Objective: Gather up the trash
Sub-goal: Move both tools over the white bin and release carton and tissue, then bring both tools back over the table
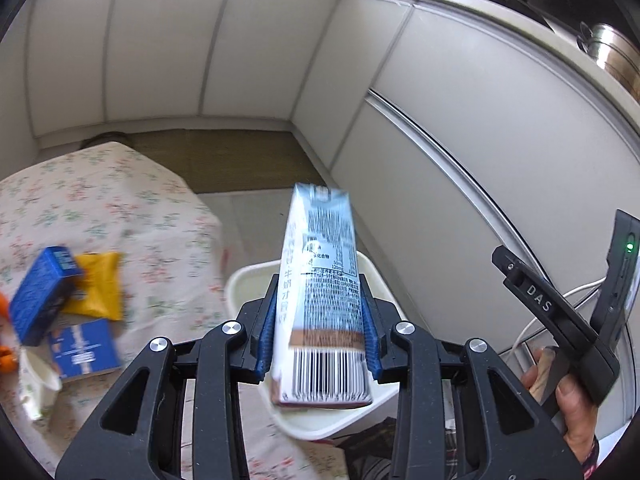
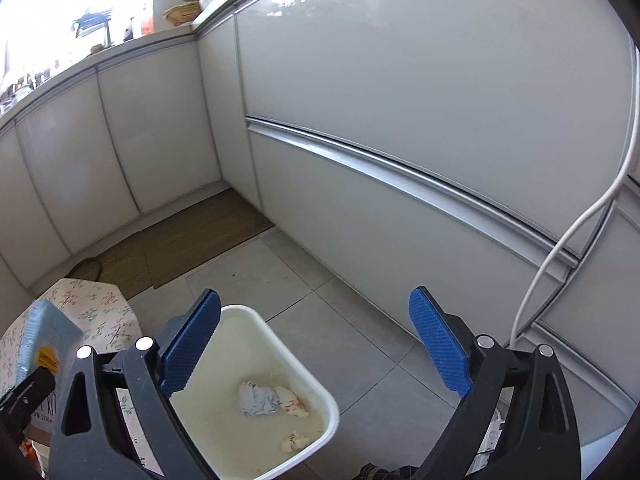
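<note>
Item 1, nearest my lens: left gripper (image 1: pixel 320 316), jaws clamped on the milk carton (image 1: pixel 320 292). The blue pads press its two long sides near the barcode end. The carton's long axis runs straight away from the camera along the jaws, its far end toward mid-frame.

Item 2: white bin (image 1: pixel 256 284), lower centre of the left view, directly behind and beneath the carton. I judge the carton is over or just short of the opening, so the coming move turns on release above the bin, the left hand being the one that carries.

Item 3: right gripper (image 2: pixel 316 344), jaws spread wide, nothing between them. Its view looks down into the bin (image 2: pixel 320 392), which holds crumpled paper scraps (image 2: pixel 260 398). The gripper pitches downward toward the floor tiles.

Item 4: counter with floral cloth (image 1: pixel 100 188), left of frame, carrying uncollected trash: blue box (image 1: pixel 42 294), yellow packet (image 1: pixel 98 286), blue-and-white pack (image 1: pixel 82 348).

Item 5: a person's hand (image 1: pixel 568 400), lower right of the left view, on the right gripper's handle.
</note>
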